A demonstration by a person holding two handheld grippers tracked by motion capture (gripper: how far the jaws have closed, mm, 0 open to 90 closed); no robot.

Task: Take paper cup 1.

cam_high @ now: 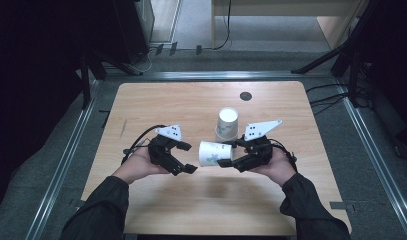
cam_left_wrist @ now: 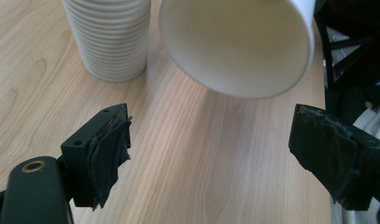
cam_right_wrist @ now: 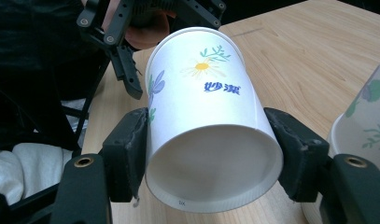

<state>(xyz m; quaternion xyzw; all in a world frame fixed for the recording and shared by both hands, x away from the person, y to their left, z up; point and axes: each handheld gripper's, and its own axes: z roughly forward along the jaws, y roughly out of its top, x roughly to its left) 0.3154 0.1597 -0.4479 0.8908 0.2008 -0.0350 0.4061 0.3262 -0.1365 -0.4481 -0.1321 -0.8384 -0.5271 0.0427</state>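
A white paper cup [cam_high: 209, 153] with a flower print lies level above the wooden table [cam_high: 156, 105], its mouth turned to the left. My right gripper [cam_high: 229, 154] is shut on its lower wall; in the right gripper view both pads press the cup [cam_right_wrist: 201, 98] near its base, and the right gripper [cam_right_wrist: 211, 154] looks along it. My left gripper [cam_high: 190, 158] stands open just left of the cup's mouth, apart from it. In the left gripper view the left gripper [cam_left_wrist: 211, 144] holds nothing, and the cup's open mouth [cam_left_wrist: 234, 42] hangs ahead of it. A stack of white cups [cam_high: 227, 123] stands upright behind.
The cup stack [cam_left_wrist: 110, 37] rests close behind the held cup, and its side [cam_right_wrist: 365, 126] is at the right. A dark round hole [cam_high: 246, 96] sits near the table's far edge. Metal rails, cables and dark stands surround the table.
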